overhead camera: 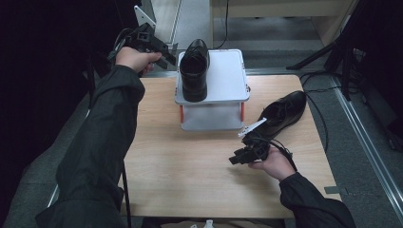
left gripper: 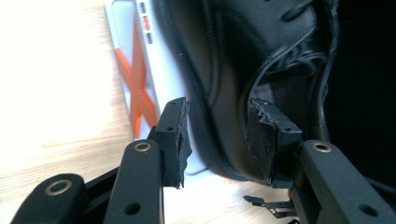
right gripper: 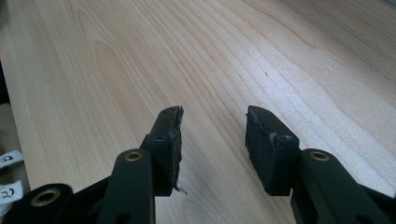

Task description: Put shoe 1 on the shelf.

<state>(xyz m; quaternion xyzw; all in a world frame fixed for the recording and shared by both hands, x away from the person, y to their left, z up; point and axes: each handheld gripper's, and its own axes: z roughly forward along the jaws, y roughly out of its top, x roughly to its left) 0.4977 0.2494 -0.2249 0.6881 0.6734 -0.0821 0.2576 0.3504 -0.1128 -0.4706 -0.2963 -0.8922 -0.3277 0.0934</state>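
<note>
A black leather shoe [overhead camera: 194, 71] stands on the lid of a white box [overhead camera: 223, 76] at the back of the wooden table [overhead camera: 190, 166]. My left gripper [overhead camera: 172, 53] is at the shoe's left side, by its heel. In the left gripper view it [left gripper: 218, 107] is open, with the shoe's side [left gripper: 224, 56] just beyond the pads, and neither pad presses on it. The second black shoe [overhead camera: 283, 110] lies on the table at the right. My right gripper [overhead camera: 236, 159] hovers in front of that shoe, open [right gripper: 214, 112] over bare wood, nothing between its fingers.
The box [left gripper: 119, 37] has orange latches and an orange cross on its side. Black tripod legs [overhead camera: 328, 52] and cables [overhead camera: 323, 118] lie on the floor to the right of the table. A light wooden cabinet stands at the back.
</note>
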